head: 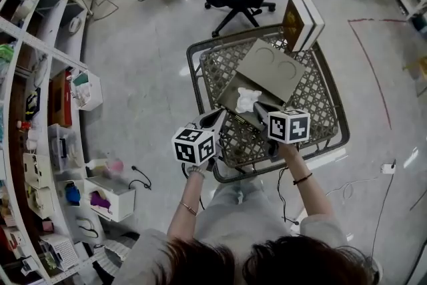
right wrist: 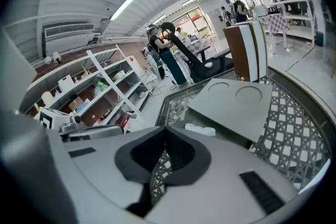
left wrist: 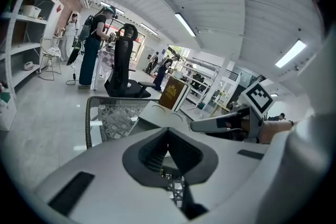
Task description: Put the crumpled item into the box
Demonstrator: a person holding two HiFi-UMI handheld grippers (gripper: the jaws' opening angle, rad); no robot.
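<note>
crumpled item (head: 248, 99) inside open box (head: 272, 69)

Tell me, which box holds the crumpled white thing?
The flat grey box with its lid raised, in the cart's middle; the brown-and-white box stands upright at the far rim.

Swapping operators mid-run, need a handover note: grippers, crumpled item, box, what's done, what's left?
Left gripper: shut, empty, held over the near rim of the basket.
Right gripper: shut, empty, beside the left one.
Crumpled item: white, lying inside the open box, which sits in the basket with its lid up.
Done: the item is in the box.
Left: probably nothing; shut the lid only if wanted.
</note>
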